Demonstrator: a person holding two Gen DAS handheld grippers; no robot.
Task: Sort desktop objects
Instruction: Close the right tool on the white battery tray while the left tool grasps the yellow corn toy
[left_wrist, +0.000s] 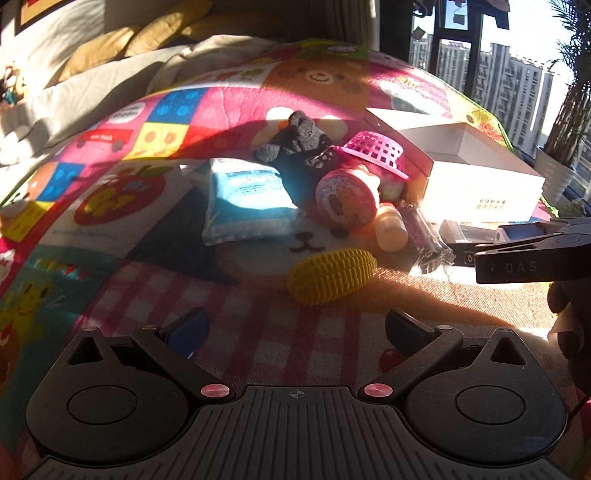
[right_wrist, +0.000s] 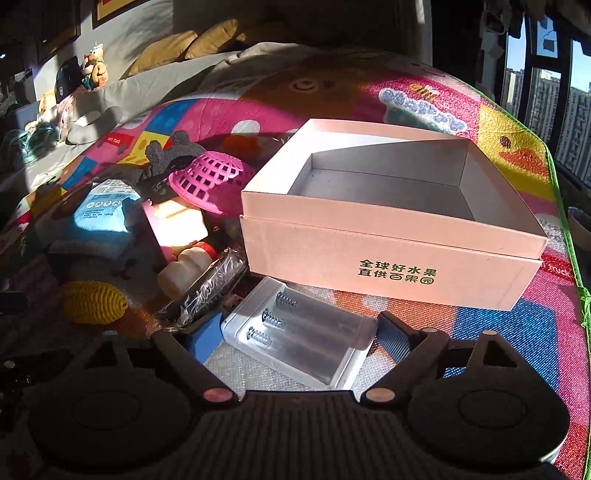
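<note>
A pile of objects lies on a colourful play mat (left_wrist: 110, 206): a yellow corn toy (left_wrist: 332, 275), a blue wipes packet (left_wrist: 243, 199), a dark plush toy (left_wrist: 299, 144), a pink mesh basket (left_wrist: 373, 151), a pink round toy (left_wrist: 347, 199), a small milk bottle (left_wrist: 391, 225) and a dark wrapped stick (left_wrist: 424, 236). My left gripper (left_wrist: 295, 332) is open and empty just in front of the corn toy. My right gripper (right_wrist: 295, 332) is open, its fingers on either side of a clear battery holder (right_wrist: 299, 339). An empty pink box (right_wrist: 391, 218) stands behind it.
The box also shows at the right of the left wrist view (left_wrist: 476, 173). The right gripper's body (left_wrist: 532, 254) reaches in from the right there. Yellow cushions (right_wrist: 184, 48) and stuffed toys (right_wrist: 92, 66) lie beyond the mat. A window (left_wrist: 509, 74) and potted plant (left_wrist: 569, 122) are at the right.
</note>
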